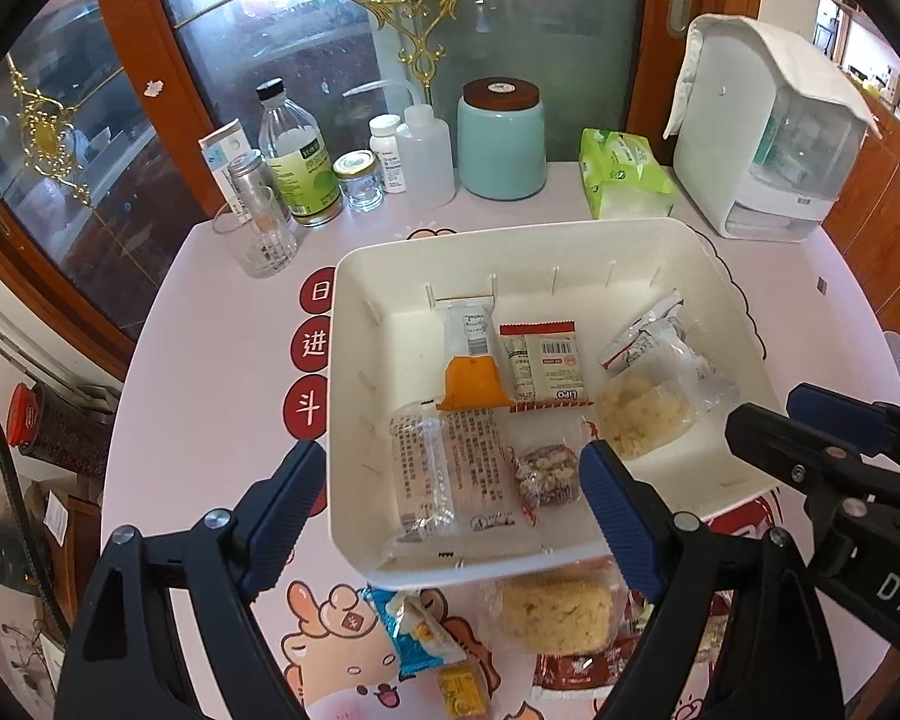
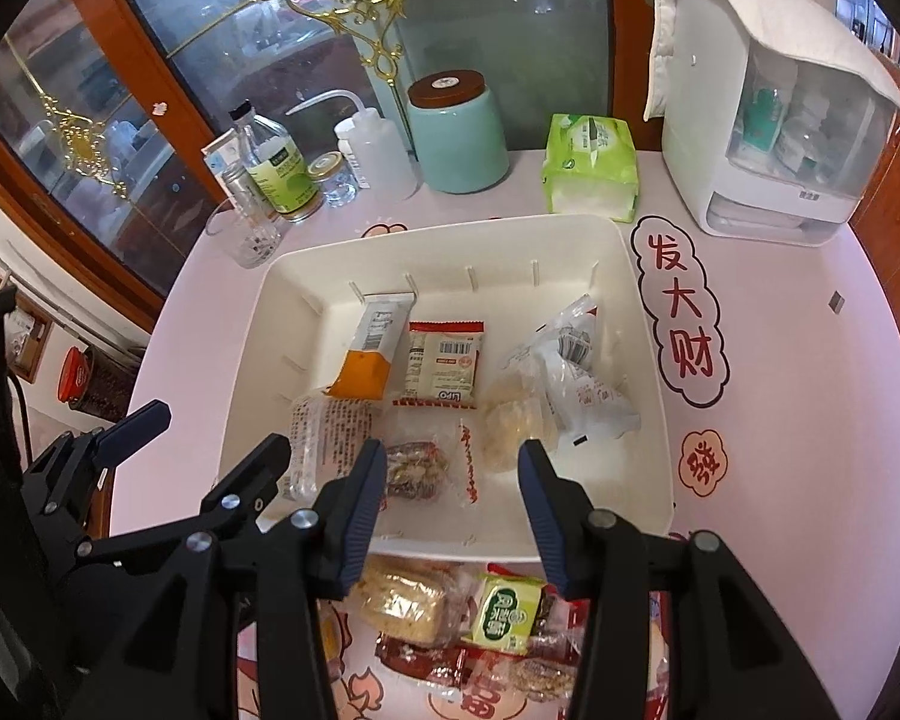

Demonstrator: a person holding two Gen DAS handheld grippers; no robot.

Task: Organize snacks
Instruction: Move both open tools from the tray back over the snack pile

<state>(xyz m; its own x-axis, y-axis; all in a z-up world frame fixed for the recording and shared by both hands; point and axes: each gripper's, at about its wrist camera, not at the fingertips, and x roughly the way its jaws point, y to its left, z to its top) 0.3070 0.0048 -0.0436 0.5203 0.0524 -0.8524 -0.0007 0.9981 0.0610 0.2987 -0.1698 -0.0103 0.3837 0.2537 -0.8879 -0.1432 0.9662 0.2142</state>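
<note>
Both grippers' jaws spread empty above the tray (image 1: 354, 396) of snacks (image 2: 444, 363)

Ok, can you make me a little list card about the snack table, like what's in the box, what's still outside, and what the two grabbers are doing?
box: white tray on the pink table
in the box: orange-ended packet, LIPO packet, dark nutty bar, a few clear-wrapped snacks
still outside: yellow cake, blue packet, green packet, near the tray's front edge
left gripper: open, empty, over the tray's front
right gripper: open, empty, over the tray's front
behind the box: teal jar, green tissue pack
</note>
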